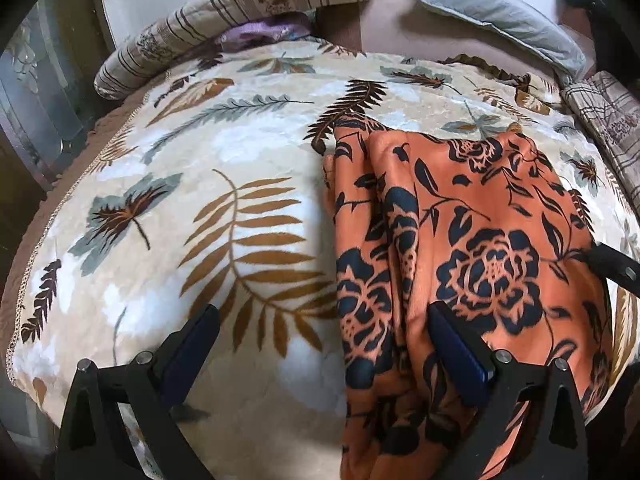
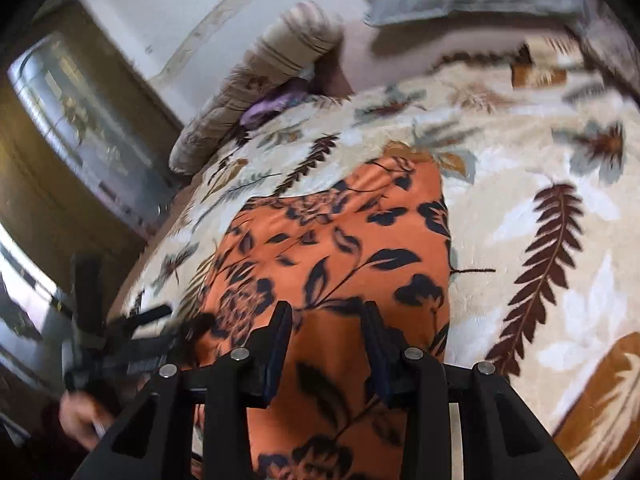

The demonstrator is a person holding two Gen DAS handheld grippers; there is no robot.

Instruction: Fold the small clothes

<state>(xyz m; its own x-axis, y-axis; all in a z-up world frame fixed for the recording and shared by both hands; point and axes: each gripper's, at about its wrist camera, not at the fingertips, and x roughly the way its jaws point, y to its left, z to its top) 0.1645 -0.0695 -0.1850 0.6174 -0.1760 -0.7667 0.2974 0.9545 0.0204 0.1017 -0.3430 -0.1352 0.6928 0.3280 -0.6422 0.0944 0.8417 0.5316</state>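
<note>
An orange garment [image 1: 472, 216] with a black flower print lies partly folded on a cream blanket [image 1: 208, 152] patterned with leaves. My left gripper [image 1: 326, 340] is open wide and low over the garment's left edge. Its right finger [image 1: 456, 352] lies over the orange cloth, while its left finger [image 1: 196, 340] is over bare blanket. In the right wrist view the same garment [image 2: 340, 240] stretches away from my right gripper [image 2: 328, 332]. Its jaws stand a little apart, with flat cloth showing in the gap and no pinch visible. The view is blurred.
Striped bolsters [image 1: 240, 12] and a purple cloth [image 1: 260, 32] lie at the far side, with a grey pillow [image 1: 500, 12] at back right. A checked cushion [image 1: 608, 120] is at the right. The blanket ends at the left [image 1: 36, 240]. A hand [image 2: 78, 414] shows at lower left.
</note>
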